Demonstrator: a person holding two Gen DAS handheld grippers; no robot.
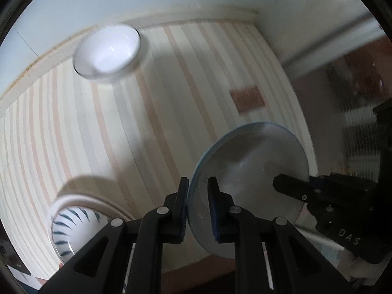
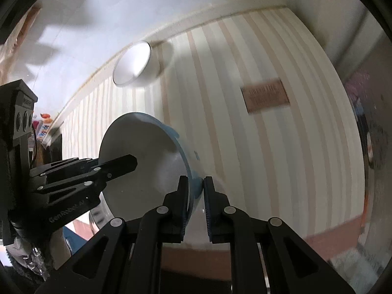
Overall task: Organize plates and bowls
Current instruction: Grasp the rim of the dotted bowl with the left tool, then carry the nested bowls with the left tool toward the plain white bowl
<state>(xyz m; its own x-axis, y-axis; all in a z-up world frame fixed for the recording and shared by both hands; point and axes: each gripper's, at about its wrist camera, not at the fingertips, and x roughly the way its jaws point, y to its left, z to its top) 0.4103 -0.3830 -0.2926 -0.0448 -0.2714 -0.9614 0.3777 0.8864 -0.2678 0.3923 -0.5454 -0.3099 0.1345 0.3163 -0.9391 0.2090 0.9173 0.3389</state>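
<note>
A striped cloth [image 1: 137, 132] covers the tabletop [image 1: 156, 22], pale wall behind. My left gripper [image 1: 198, 183] and right gripper [image 2: 196, 183] each clamp opposite rims of the blue-edged bowl [image 1: 252, 161], lifted clear near the front edge. A white bowl [image 1: 107, 51] sits at the far edge; a striped bowl [image 1: 71, 227] at the front-left corner. A brown label [image 1: 247, 99] lies mid-cloth.
</note>
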